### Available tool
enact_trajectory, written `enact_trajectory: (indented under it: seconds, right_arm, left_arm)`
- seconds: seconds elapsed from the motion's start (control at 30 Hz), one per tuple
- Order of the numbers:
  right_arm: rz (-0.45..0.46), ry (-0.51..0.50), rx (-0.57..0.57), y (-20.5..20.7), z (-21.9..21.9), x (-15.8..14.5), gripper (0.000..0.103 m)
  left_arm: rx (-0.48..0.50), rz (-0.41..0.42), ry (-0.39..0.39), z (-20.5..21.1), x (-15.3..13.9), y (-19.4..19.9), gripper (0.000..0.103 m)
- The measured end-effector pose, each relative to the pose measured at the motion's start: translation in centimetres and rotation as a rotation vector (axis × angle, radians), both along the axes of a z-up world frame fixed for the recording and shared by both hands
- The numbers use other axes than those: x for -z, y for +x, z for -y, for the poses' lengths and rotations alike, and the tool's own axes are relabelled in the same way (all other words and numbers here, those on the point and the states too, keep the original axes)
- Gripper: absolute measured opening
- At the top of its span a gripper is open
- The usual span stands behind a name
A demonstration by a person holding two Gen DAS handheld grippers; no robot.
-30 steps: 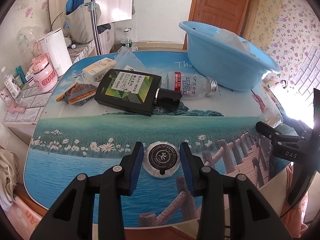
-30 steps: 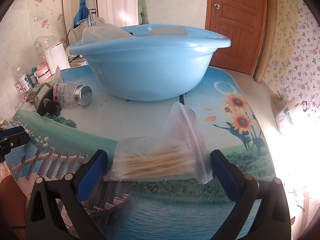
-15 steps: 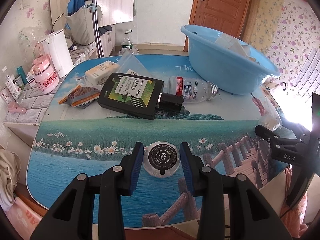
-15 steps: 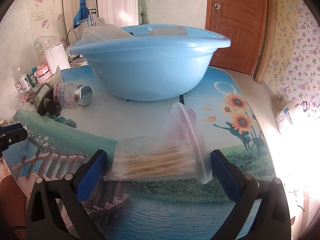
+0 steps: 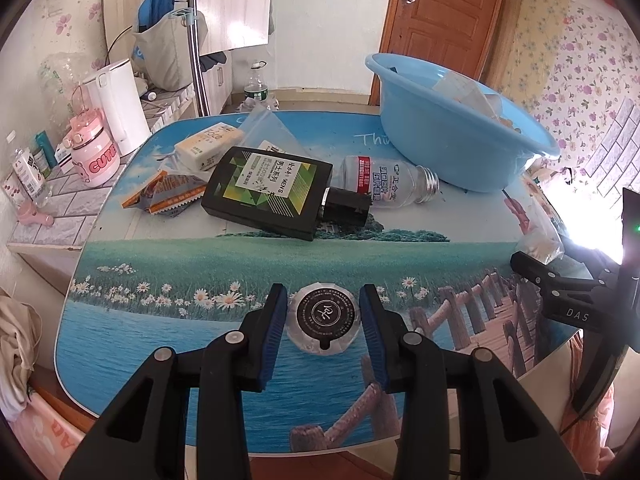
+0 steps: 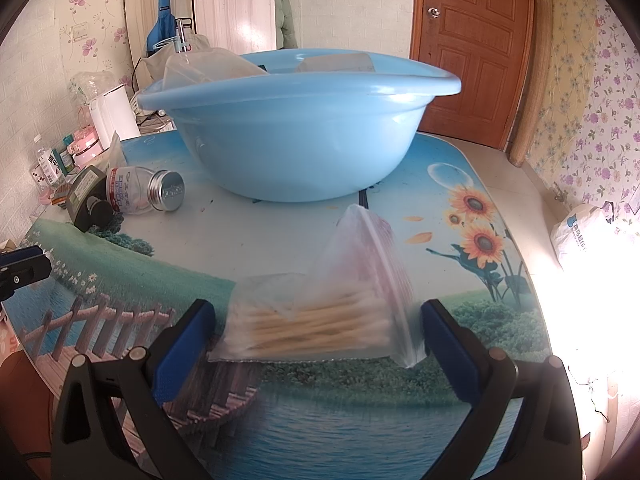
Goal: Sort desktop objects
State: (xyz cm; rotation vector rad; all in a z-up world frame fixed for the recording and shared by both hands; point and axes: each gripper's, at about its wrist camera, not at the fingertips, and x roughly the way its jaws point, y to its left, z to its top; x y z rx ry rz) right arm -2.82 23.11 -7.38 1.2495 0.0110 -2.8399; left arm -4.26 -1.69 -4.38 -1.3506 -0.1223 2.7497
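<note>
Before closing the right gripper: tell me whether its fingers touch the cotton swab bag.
Apart. The right wrist view shows the right gripper open, table visible between each finger and the cotton swab bag.

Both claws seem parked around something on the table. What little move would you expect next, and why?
Probably the left gripper closing on the round foil-wrapped disc: its pads flank the disc with only slim gaps. The right gripper is open wide around the bag of cotton swabs. Both items likely go to the blue basin, which already holds bags.
</note>
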Motion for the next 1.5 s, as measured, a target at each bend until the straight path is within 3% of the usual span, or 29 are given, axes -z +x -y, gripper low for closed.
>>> enact_trajectory:
  seconds: [1.07, 1.5]
  right_arm:
    - [0.002, 0.001, -0.001, 0.1, -0.2, -0.1, 0.103]
    - [0.004, 0.002, 0.016, -0.1, 0.0, -0.1, 0.103]
  left_arm:
    - [-0.006, -0.016, -0.011, 0.0, -0.8, 0.4, 0.037]
    - [-0.018, 0.006, 0.010, 0.3, 0.3, -0.2, 0.037]
